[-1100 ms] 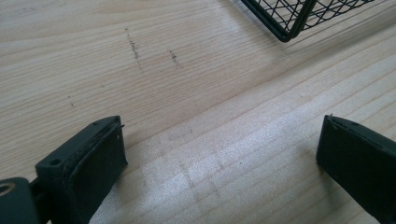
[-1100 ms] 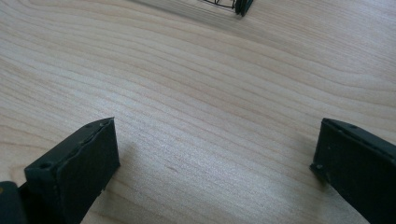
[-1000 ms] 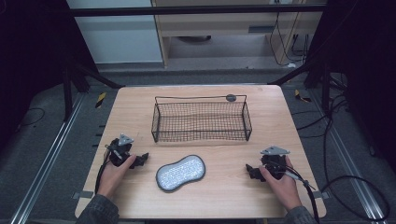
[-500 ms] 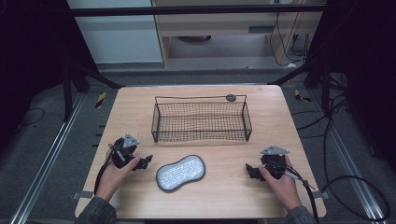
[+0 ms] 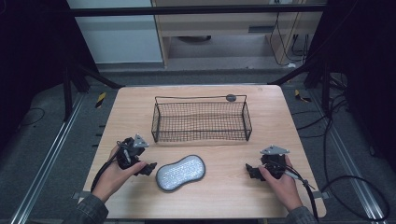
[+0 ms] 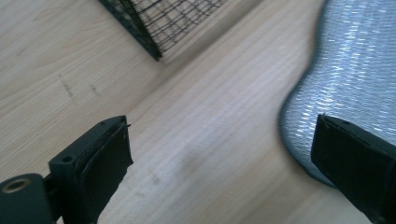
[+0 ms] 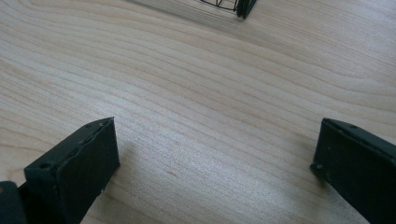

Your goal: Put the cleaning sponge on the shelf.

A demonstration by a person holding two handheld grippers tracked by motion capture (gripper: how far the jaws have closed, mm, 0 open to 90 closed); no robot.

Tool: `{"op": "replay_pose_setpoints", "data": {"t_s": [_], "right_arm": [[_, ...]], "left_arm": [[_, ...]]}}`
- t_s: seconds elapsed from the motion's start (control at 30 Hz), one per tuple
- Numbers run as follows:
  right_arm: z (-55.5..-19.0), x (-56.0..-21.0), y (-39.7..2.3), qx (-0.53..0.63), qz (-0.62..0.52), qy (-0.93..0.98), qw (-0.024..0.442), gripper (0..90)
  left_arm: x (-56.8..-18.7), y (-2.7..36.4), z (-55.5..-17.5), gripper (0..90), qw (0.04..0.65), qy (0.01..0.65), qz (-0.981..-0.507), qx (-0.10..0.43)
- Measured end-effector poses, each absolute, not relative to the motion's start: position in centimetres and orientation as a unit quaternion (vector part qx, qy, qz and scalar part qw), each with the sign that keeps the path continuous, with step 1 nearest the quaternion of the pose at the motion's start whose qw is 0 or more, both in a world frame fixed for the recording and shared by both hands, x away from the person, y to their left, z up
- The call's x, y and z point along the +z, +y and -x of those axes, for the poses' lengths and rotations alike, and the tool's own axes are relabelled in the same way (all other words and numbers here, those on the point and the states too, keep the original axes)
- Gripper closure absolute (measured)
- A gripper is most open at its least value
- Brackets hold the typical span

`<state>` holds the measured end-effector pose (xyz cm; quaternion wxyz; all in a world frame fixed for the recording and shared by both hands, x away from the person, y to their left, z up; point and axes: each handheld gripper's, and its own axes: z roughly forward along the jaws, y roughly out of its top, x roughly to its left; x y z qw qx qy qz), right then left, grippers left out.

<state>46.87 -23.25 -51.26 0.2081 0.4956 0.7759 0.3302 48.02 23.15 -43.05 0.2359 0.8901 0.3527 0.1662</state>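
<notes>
A grey, peanut-shaped pad with a shiny woven top (image 5: 180, 172) lies flat on the wooden table near its front edge. My left gripper (image 5: 148, 168) is open just left of the pad, its jaws pointing at it. In the left gripper view the pad (image 6: 355, 79) lies on the right, one jaw over its edge and the other over bare wood. My right gripper (image 5: 252, 171) is open over bare table at the front right, nothing between its jaws. A black wire basket (image 5: 200, 120) stands behind the pad at mid-table.
The basket's corner (image 6: 154, 28) shows at the top of the left gripper view and its other corner (image 7: 240, 7) at the top of the right gripper view. A small dark round disc (image 5: 230, 98) sits behind the basket. Cables trail off the table's front corners.
My left gripper has moved right and slightly forward toward the grey pad. The right gripper and the pad have stayed in place.
</notes>
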Motion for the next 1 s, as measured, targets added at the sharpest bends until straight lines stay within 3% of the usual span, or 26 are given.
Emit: {"op": "replay_pose_setpoints", "data": {"t_s": [0.4, 1.0], "right_arm": [[-46.9, -51.3, -23.3, 0.33, -0.492, 0.778, 0.212, 0.3], [-46.9, -51.3, -23.3, 0.33, -0.493, 0.777, 0.212, 0.3]], "left_arm": [[-41.3, 19.9, -47.2, 5.1, 0.171, 0.302, -0.929, 0.13], [-40.2, 16.2, -47.9, 4.4, 0.158, 0.27, -0.944, 0.107]]}}
